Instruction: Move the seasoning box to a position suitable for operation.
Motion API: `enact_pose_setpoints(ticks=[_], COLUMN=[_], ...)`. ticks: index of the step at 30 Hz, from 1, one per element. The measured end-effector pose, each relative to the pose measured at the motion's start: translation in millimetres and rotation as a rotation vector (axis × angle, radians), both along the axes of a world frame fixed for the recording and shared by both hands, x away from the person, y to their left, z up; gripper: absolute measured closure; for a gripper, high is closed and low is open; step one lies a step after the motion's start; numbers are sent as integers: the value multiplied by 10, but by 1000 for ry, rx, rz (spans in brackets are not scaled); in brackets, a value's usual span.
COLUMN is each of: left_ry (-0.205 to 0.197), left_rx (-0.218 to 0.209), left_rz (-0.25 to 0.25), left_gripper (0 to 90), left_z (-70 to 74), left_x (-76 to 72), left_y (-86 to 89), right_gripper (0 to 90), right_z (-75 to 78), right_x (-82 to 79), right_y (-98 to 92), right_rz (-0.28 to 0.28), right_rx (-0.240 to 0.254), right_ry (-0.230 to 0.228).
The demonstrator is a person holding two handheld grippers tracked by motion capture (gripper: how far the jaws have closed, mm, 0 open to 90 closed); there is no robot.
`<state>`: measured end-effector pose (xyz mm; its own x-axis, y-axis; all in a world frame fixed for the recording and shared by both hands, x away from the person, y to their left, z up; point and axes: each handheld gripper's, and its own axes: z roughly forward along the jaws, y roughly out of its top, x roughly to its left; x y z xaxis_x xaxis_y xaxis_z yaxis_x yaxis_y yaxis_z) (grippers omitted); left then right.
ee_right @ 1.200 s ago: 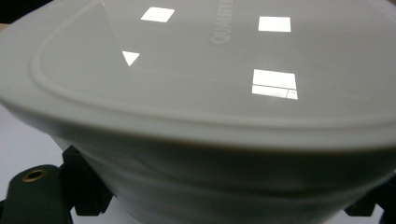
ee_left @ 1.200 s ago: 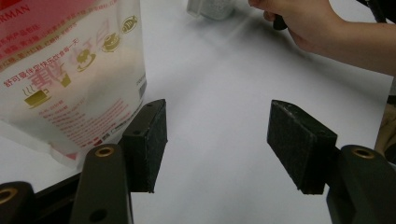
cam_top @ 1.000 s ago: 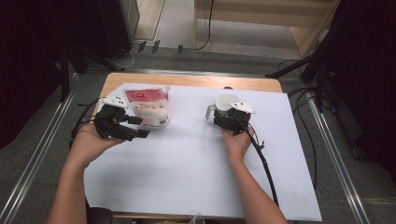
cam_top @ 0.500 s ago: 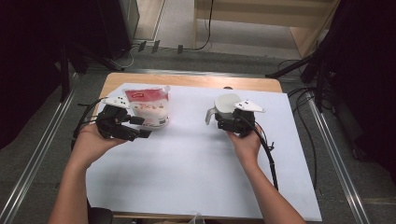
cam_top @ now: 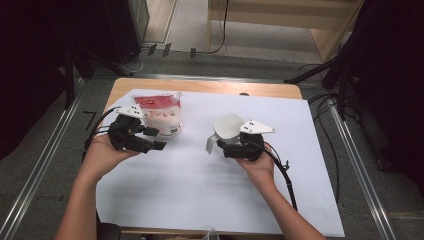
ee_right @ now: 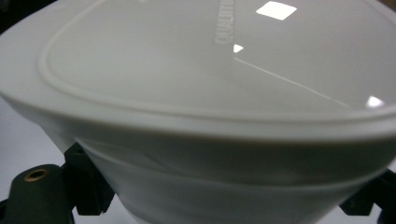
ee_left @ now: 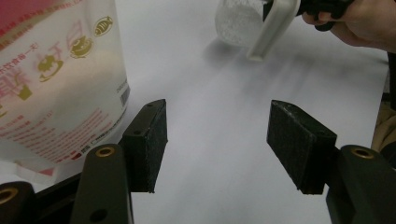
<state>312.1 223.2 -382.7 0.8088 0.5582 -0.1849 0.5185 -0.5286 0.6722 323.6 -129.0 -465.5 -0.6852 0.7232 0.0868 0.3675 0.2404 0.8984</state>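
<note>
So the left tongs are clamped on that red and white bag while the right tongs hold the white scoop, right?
Not quite. The left tongs hold nothing: in the left gripper view their jaws stand open over the white sheet, with the red and white bag off to one side of them. The rest is right: the right tongs do hold the white scoop, as the high view shows.

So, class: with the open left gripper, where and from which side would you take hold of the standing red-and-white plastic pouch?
Probably the flat upper part of the red-and-white plastic pouch, coming from its near side where the left gripper waits. There the walls lie close together, while the base bulges wide with white contents.
</note>
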Motion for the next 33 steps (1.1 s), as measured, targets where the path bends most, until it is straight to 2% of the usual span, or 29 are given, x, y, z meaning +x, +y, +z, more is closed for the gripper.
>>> enact_pose_setpoints(ticks=[4, 7, 9, 11, 14, 19, 20, 21, 22, 23, 25, 30, 33], left_ry=[5, 7, 20, 13, 14, 14, 15, 13, -4, -11, -1, 0, 1], left_rx=[2, 7, -8, 6, 2, 5, 11, 3, 16, 3, -14, 4, 0], left_rz=[-9, -10, -20, -34, -32, -41, -52, -66, -73, -69, -74, -69, -68], left_gripper=[393, 393, 395, 407, 409, 410, 419, 438, 458, 468, 476, 485, 486], left_z=[-28, -43, -57, -63, -75, -112, -119, -135, -139, -147, -143, -145, -157], left_x=[4, 5, 7, 7, 17, 19, 20, 19, 12, 5, 10, 7, 14], left_y=[-41, -55, -59, -64, -82, -142, -148, -160, -172, -185, -197, -212, -204], right_gripper=[133, 133, 133, 133, 133, 132, 132, 132, 132, 131, 128, 120, 87], right_z=[-66, -111, -138, -167, -230, -326, -343, -346, -351, -355, -363, -355, -356], right_x=[-41, -65, -68, -81, -76, -54, -47, -44, -38, -36, -18, -10, 0], right_y=[96, 150, 172, 194, 240, 273, 267, 262, 257, 253, 235, 226, 219], right_rz=[98, 151, 183, 193, 204, 205, 207, 205, 212, 220, 233, 245, 237], right_rx=[-13, -12, -6, -12, -41, -52, -41, -37, -33, -38, -29, -40, -44], right_ry=[-2, 1, 5, 10, 21, 30, 26, 31, 30, 23, 34, 52, 81])
